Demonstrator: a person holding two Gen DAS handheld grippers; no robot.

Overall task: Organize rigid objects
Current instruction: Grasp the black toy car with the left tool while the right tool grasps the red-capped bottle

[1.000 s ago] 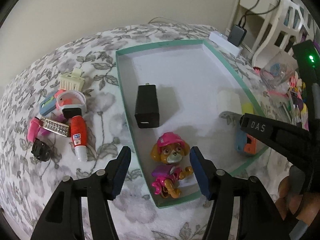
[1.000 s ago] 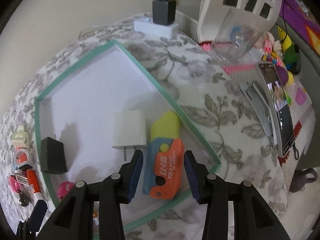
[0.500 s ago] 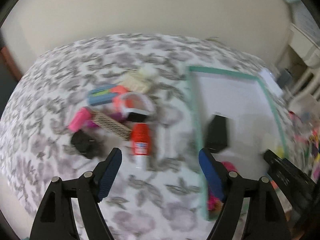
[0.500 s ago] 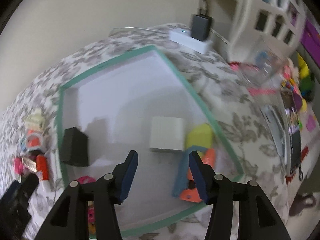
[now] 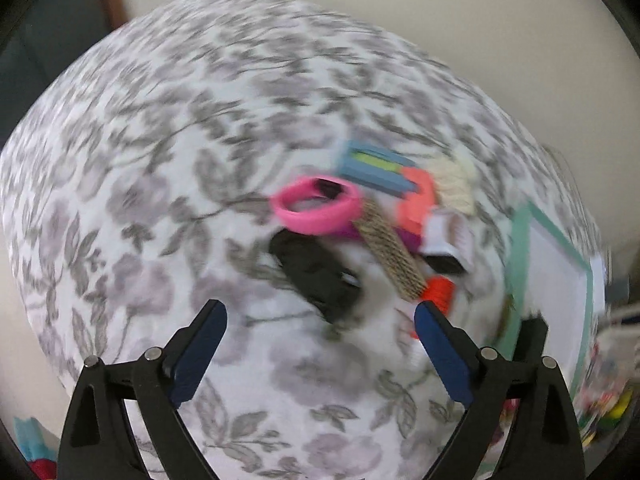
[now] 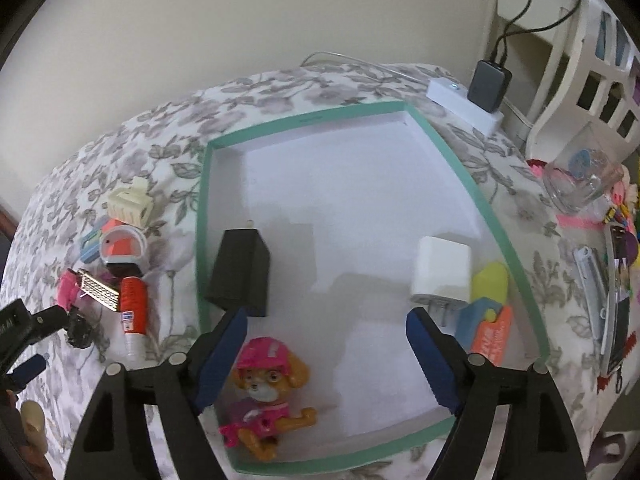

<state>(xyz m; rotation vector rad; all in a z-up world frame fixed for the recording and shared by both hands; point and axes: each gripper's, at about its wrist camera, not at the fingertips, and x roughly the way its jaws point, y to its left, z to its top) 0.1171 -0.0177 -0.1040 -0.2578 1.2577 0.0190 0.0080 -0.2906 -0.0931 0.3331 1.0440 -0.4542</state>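
The left wrist view is blurred. My left gripper [image 5: 320, 310] hangs over a pile on the floral bedspread, its jaws opening with nothing between them. Just ahead of its tips lies a black object [image 5: 320, 276], and beyond that a pink band [image 5: 316, 210], a gold patterned strip [image 5: 394, 256] and a red glue stick [image 5: 438, 294]. My right gripper [image 6: 328, 316] hovers over the teal-rimmed box [image 6: 452, 152], jaws opening and empty. Inside the box are a black charger [image 6: 240, 276], a white charger [image 6: 440, 276], a yellow piece [image 6: 490, 290], an orange-blue cutter [image 6: 486, 328] and a pup toy [image 6: 268, 392].
A white power strip with a dark adapter [image 6: 486, 84] lies behind the box. A glass jar [image 6: 580, 176], white furniture [image 6: 580, 60] and small clutter [image 6: 616, 280] crowd the right side. A cream hair claw [image 6: 128, 202] lies left of the box. The wall runs close behind the bed.
My left gripper swung left from the pup toy in the box to the pile, rolling and widening. My right gripper widened and shifted left, away from the orange-blue cutter.
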